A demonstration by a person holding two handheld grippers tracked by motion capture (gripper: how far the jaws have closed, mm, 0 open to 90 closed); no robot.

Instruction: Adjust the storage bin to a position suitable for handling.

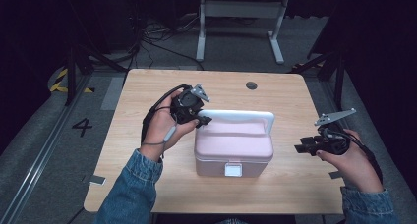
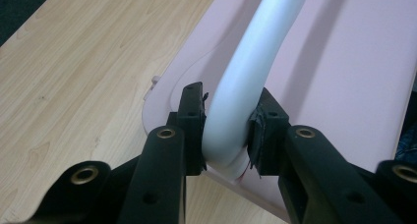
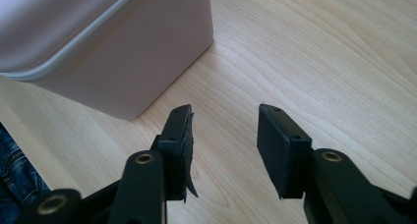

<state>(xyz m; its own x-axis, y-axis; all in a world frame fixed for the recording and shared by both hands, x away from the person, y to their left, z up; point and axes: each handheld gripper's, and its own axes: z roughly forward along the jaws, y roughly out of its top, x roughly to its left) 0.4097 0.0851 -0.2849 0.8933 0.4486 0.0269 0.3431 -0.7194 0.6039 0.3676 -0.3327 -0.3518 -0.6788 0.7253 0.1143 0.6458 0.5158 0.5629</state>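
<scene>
A pink lidded box [image 1: 234, 148] with a white front latch [image 1: 233, 170] stands in the middle of the table. Its white handle [image 1: 236, 116] is raised over the lid. My left gripper [image 1: 201, 120] is shut on the handle's left end; in the left gripper view the white handle [image 2: 246, 81] runs up between the two black pads [image 2: 191, 111] over the pink lid [image 2: 339, 71]. My right gripper [image 1: 301, 148] hovers to the right of the box, open, with bare table between its jaws. The right gripper view has the box's corner [image 3: 123, 62] at upper left of the right gripper [image 3: 223, 135].
The wooden table [image 1: 147, 150] has a round cable hole [image 1: 251, 85] at the far side. A white table frame [image 1: 241, 17] and cables lie on the floor beyond. Denim sleeves [image 1: 130, 194] come in from the near edge.
</scene>
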